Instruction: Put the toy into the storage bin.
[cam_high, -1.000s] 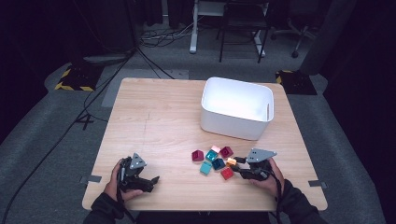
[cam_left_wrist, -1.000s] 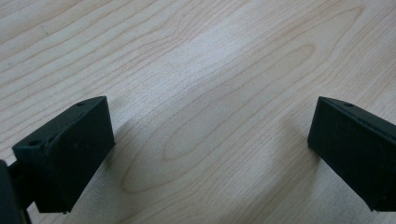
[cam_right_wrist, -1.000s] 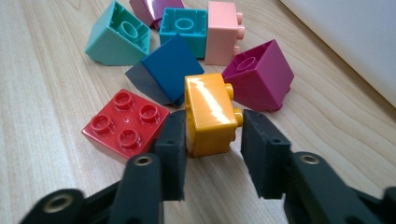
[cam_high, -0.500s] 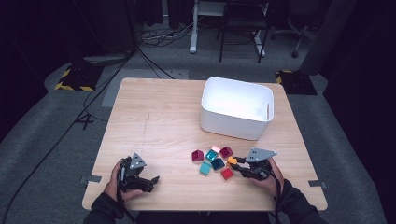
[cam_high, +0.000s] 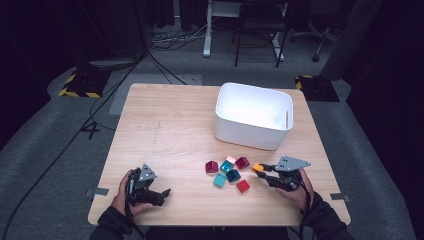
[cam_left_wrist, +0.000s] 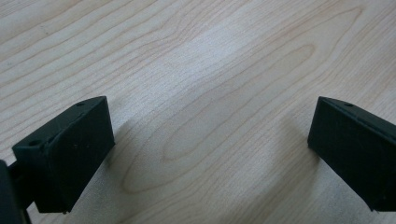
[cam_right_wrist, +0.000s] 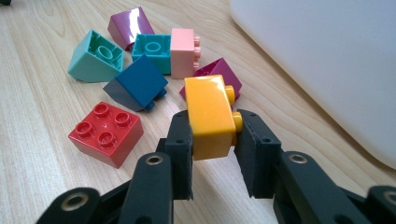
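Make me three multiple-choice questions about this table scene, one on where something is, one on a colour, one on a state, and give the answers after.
1. Where does the white bin stand relative to the loose bricks?
A. Farther from the person
B. Nearer the person
C. On top of them

2. What colour is the brick between the right tool's jaws?
A. Red
B. Orange
C. Teal

3. How do the left tool's jaws stand?
A. Shut on a brick
B. Shut on nothing
C. Open, with bare table between them

Answers: 1 A, the high view shows the bin beyond the brick cluster; 2 B, the right gripper view shows an orange brick pinched between the jaws; 3 C, the left gripper view shows the jaws wide apart over bare wooden table.
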